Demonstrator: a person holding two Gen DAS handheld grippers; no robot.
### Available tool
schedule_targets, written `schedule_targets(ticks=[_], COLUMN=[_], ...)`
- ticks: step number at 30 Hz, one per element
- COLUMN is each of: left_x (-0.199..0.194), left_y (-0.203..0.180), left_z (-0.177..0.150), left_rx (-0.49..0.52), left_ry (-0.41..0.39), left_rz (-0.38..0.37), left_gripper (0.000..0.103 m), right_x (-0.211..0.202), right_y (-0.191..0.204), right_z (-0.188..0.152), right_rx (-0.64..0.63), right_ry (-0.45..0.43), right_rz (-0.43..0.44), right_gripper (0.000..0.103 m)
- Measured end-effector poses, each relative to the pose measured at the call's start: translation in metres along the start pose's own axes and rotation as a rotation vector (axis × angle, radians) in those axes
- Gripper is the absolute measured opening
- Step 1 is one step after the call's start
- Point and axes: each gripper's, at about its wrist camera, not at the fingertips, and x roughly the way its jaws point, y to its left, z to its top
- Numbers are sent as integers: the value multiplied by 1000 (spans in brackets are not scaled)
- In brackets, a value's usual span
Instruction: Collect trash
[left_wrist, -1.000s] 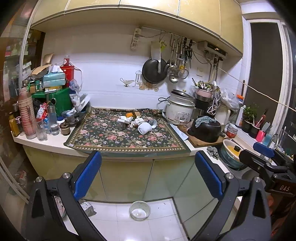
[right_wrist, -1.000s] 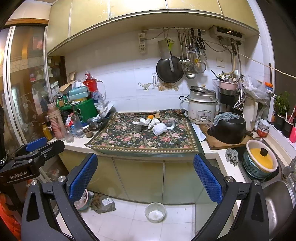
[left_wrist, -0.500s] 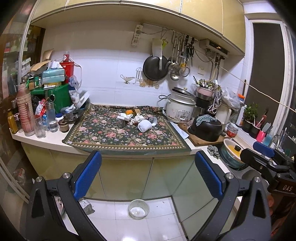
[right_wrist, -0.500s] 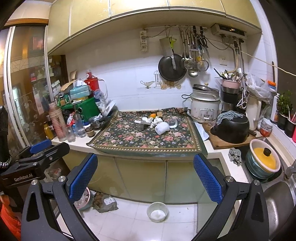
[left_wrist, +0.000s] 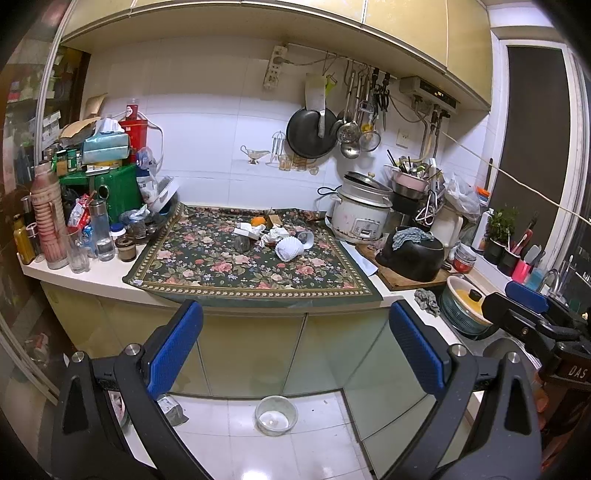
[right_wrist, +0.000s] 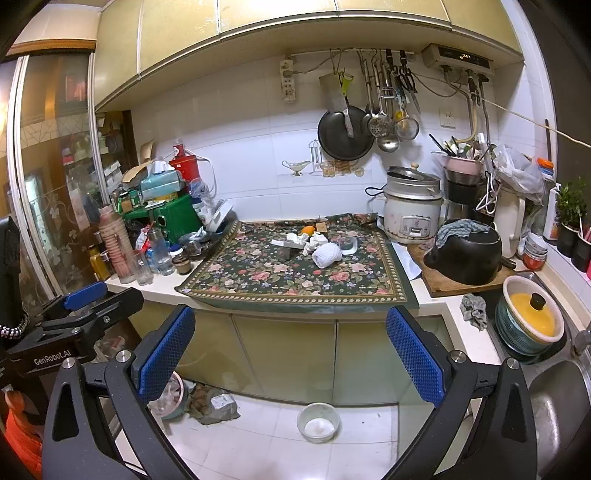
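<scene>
1. Blue-padded, black-armed, the left gripper (left_wrist: 295, 343) hangs in front of the pale green cabinet doors (left_wrist: 255, 350), below the counter edge, its two fingers spread wide apart with nothing between them.
2. The right gripper (right_wrist: 291, 347) is likewise spread wide and empty, level with the same doors; in the left wrist view it shows at the right edge (left_wrist: 532, 314), and the left gripper shows at the left edge of the right wrist view (right_wrist: 85, 306).
3. On the white countertop (right_wrist: 162, 284) lies a dark green floral cloth with a patterned border (right_wrist: 295, 273).
4. The trash sits in a small cluster toward the back of that cloth: a crumpled white mesh wrapper (right_wrist: 325, 255), a wad of crumpled white paper (right_wrist: 316, 242) just behind it, a small flat white box (right_wrist: 286, 242) to its left, an orange piece of fruit or peel (right_wrist: 306, 229) at the rear, and a clear plastic cup on its side (right_wrist: 348, 244) just to its right.
5. Well apart from both grippers, the cluster is untouched.
6. A white rice cooker (right_wrist: 412, 214) stands right of the cloth, and a black pot with a grey rag draped on it (right_wrist: 465, 254) rests on a wooden board.
7. A clear round bowl (right_wrist: 318, 422) sits on the white tiled floor below the cabinets.
</scene>
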Motion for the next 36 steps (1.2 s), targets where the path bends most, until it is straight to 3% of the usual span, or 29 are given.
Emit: schedule_targets(ticks=[22, 36], left_x=[21, 61], left_y=[-4, -12], left_z=[10, 31], left_rx=[-20, -46], left_ry=[13, 21], left_rz=[26, 118], left_gripper=[101, 101], right_x=[17, 39], right_y=[-5, -44], right_z=[8, 19], right_rx=[-1, 27], right_ry=[4, -1], right_rz=[36, 49], right_gripper=[103, 103])
